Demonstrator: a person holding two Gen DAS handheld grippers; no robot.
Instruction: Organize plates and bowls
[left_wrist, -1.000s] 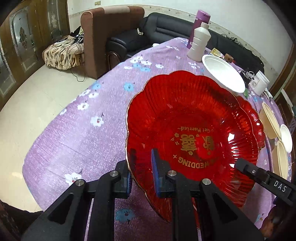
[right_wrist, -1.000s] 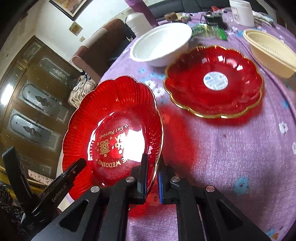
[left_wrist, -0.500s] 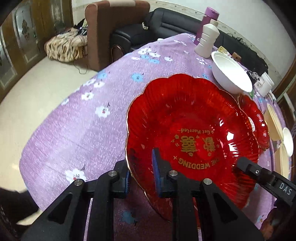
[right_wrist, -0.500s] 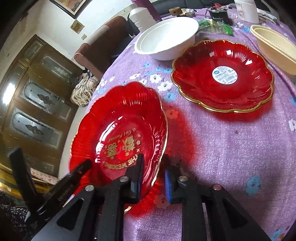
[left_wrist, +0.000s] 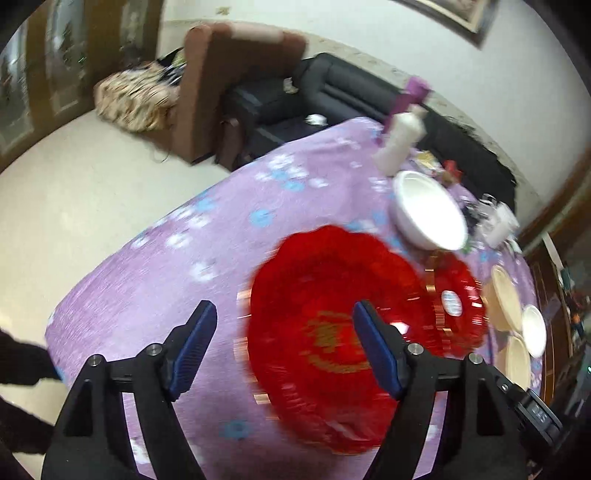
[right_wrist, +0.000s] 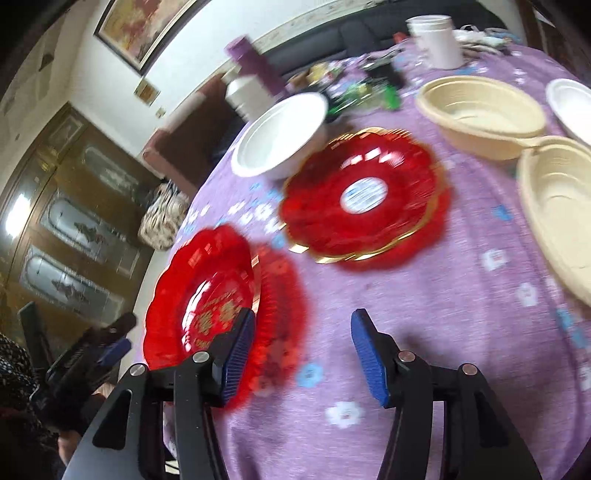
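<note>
Both claws are opening, with nothing clamped. Left claw (left_wrist: 284, 347) has its blue pads wide apart, tilted down over the near red plate (left_wrist: 314, 332); the plate's left rim shows in the gap, but neither pad presses on it. Right claw (right_wrist: 303, 350) has its pads apart too, over bare purple cloth, with the same plate (right_wrist: 207, 295) showing just past its left pad. That plate is blurred and looks tilted; whether it lies flat on the desk (right_wrist: 443, 295) I cannot tell.

Farther back, well apart from it, sits a second red plate (right_wrist: 365, 195) with a white sticker, lying flat. A white bowl (right_wrist: 280, 136) stands just behind it. Two cream bowls (right_wrist: 480, 110) and a small white dish (right_wrist: 572, 103) lie to the right.

Judged from this, the step in hand is letting go of the near plate. A likely next move is to grip it again by the rim and stack it on the stickered one, which calls for a level carry and a steady hold on slick plastic. Both claws point steeply down toward the desk.
</note>
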